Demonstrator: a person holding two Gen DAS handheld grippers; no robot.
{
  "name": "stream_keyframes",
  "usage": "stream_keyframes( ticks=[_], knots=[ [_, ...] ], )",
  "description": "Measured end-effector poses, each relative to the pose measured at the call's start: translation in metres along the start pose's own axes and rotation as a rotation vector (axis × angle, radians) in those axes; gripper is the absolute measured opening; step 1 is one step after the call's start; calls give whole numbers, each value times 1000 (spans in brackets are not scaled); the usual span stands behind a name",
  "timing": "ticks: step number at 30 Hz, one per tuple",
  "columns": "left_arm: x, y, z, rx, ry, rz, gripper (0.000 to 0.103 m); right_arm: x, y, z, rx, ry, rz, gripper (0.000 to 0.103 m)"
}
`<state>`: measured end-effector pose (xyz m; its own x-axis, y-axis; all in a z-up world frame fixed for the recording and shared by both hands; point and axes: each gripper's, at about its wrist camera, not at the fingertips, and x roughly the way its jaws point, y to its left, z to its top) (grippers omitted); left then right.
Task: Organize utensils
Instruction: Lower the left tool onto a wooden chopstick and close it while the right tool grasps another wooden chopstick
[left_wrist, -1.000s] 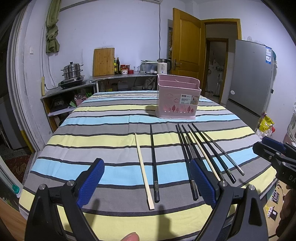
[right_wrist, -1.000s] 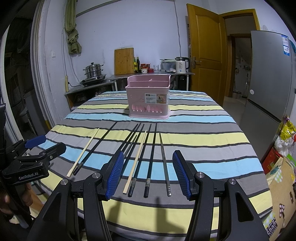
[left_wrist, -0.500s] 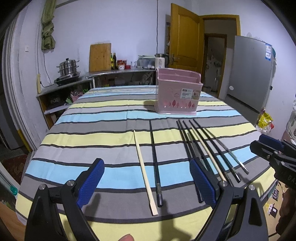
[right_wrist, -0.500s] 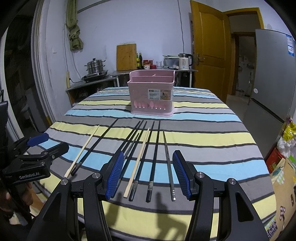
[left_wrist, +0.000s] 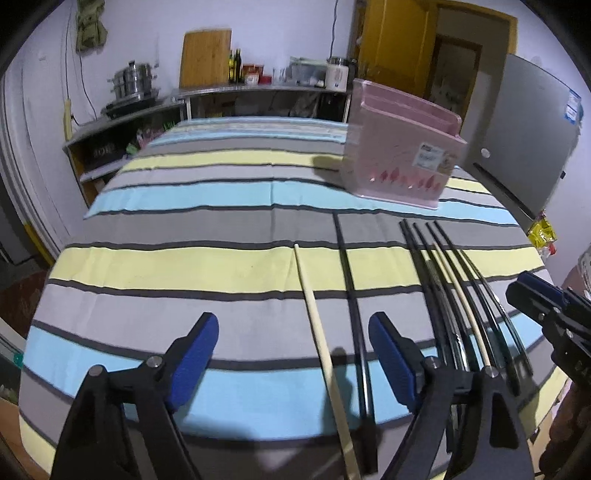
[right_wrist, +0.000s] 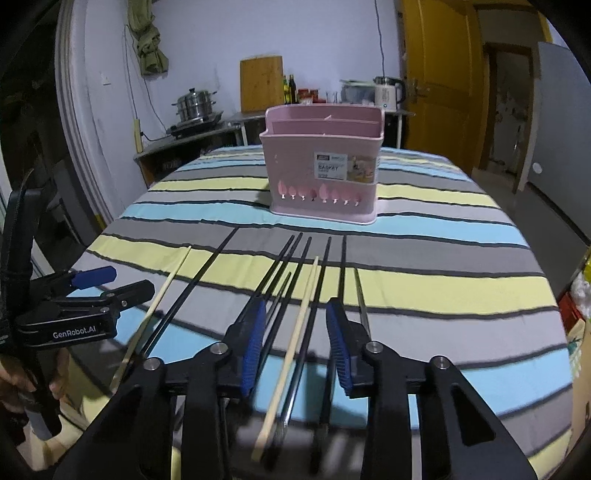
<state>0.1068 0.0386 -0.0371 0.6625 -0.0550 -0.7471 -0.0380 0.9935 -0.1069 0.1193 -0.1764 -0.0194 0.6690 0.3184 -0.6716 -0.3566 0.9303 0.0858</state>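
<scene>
While both tongs hang low over the near edge of the counter, nothing is held yet. The right tongs stand at a narrow gap over the bundle of chopsticks, with one pale wooden chopstick and several black ones between the blue pads. The left tongs are wide apart over another pale chopstick and a black chopstick beside it. The pink utensil basket waits well apart, farther along the striped cloth.

I think the main risk is at the right side: the sticks lie so close that closing may catch two or three, or only pinch one end, so it tilts and slides out. A thin stick may also roll on the cloth and fall off the edge.
</scene>
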Motion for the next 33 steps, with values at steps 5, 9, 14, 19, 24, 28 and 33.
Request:
stream_keyframes(
  ticks=[5,9,14,19,24,28,33],
  knots=[
    [21,6,9,-28,55,-8,66,26,-4,12,20,49,23,19],
    [32,9,13,-42,83,-19,56,40,-9,17,40,79,38,15],
    [40,9,21,-34,92,-36,41,56,-15,22,64,113,54,11],
    [46,8,28,-27,103,-45,33,68,-19,28,77,144,59,9],
    [48,8,31,-29,111,-56,29,79,-20,30,79,176,40,9],
    [51,7,34,-31,120,-70,28,85,-23,33,86,187,26,9],
    [54,3,38,-26,135,-90,28,92,-25,35,95,216,7,9]
  ],
)
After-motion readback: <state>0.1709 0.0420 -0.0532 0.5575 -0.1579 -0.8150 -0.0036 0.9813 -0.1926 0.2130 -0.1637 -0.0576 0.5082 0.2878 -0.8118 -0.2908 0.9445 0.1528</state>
